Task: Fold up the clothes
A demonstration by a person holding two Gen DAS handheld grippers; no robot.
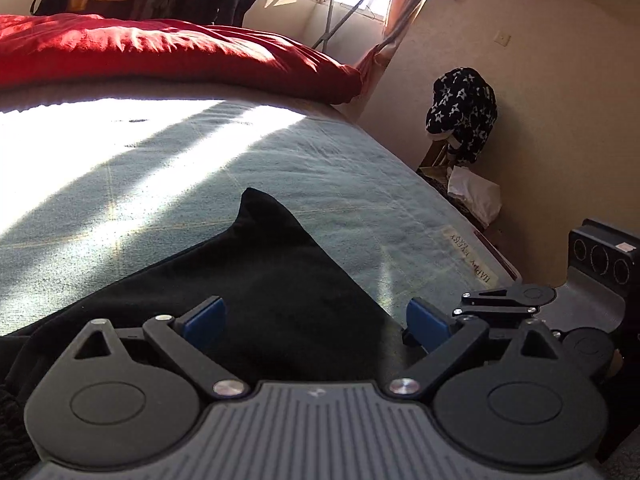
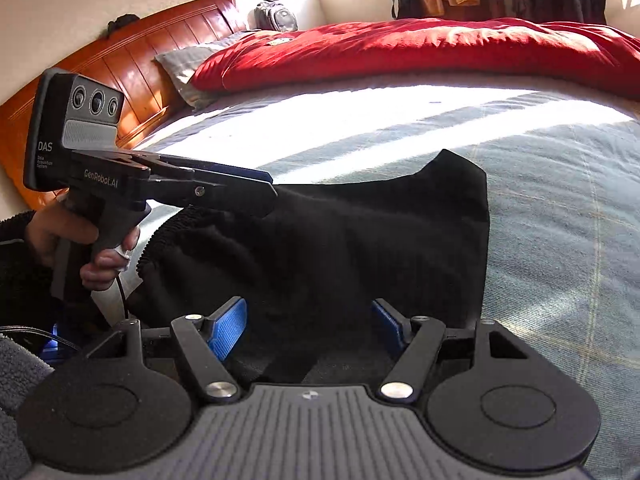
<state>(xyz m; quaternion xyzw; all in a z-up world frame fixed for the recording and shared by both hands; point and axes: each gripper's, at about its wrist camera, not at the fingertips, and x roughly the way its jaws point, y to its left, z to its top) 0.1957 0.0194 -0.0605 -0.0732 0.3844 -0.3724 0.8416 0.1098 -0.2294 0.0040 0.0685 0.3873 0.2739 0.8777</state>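
A black garment (image 1: 256,280) lies on the pale blue bed cover, one corner pointing away from me; it also shows in the right wrist view (image 2: 360,248) with a ribbed cuff at its left. My left gripper (image 1: 316,324) is open, its blue pads spread just above the garment's near part. In the right wrist view the left gripper (image 2: 256,188) hovers over the garment's left edge, held in a hand. My right gripper (image 2: 310,328) is open over the garment's near edge, holding nothing.
A red duvet (image 1: 168,52) lies across the far side of the bed, also in the right wrist view (image 2: 400,52). A wooden headboard (image 2: 132,68) stands at the left. The bed edge (image 1: 460,220) drops to a floor with a star-patterned garment (image 1: 460,108).
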